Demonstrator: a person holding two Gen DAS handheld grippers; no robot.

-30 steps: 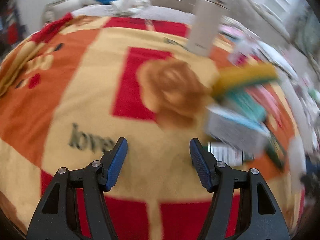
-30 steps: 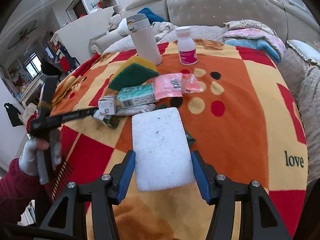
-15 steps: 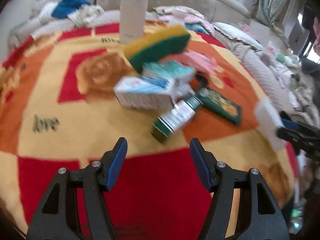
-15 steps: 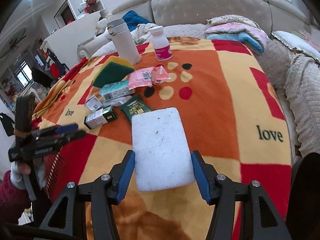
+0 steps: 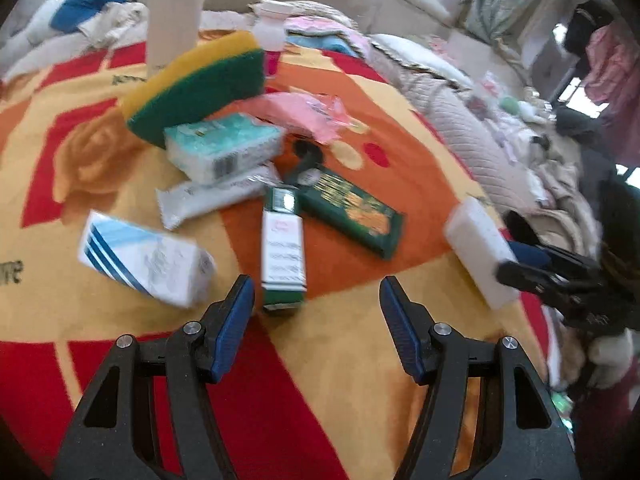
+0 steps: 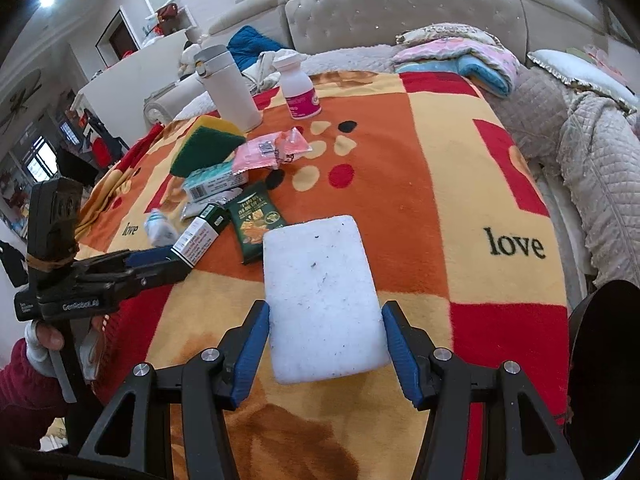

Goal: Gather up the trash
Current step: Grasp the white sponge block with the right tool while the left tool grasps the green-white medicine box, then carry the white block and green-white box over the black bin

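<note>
My right gripper (image 6: 324, 344) is shut on a white sponge (image 6: 322, 296) and holds it above the blanket; the sponge also shows in the left wrist view (image 5: 478, 258). My left gripper (image 5: 316, 312) is open and empty, just short of a green-and-white carton (image 5: 282, 248). Around it lie a blue-striped white box (image 5: 144, 258), a dark green snack packet (image 5: 350, 212), a teal tissue pack (image 5: 222, 148), a white wrapper (image 5: 216, 196), a pink wrapper (image 5: 300, 114) and a yellow-green scouring sponge (image 5: 200, 84). The left gripper also shows in the right wrist view (image 6: 160, 264).
The litter lies on a red, orange and yellow blanket (image 6: 440, 168) over a bed. A white flask (image 6: 228, 88) and a white pill bottle with a pink label (image 6: 298, 88) stand at the far side. Folded cloths (image 6: 460, 56) lie by the headboard.
My left gripper has swung right and closed in on the pile, stopping by the green-and-white carton. My right gripper still holds the white sponge and has drawn back a little.
</note>
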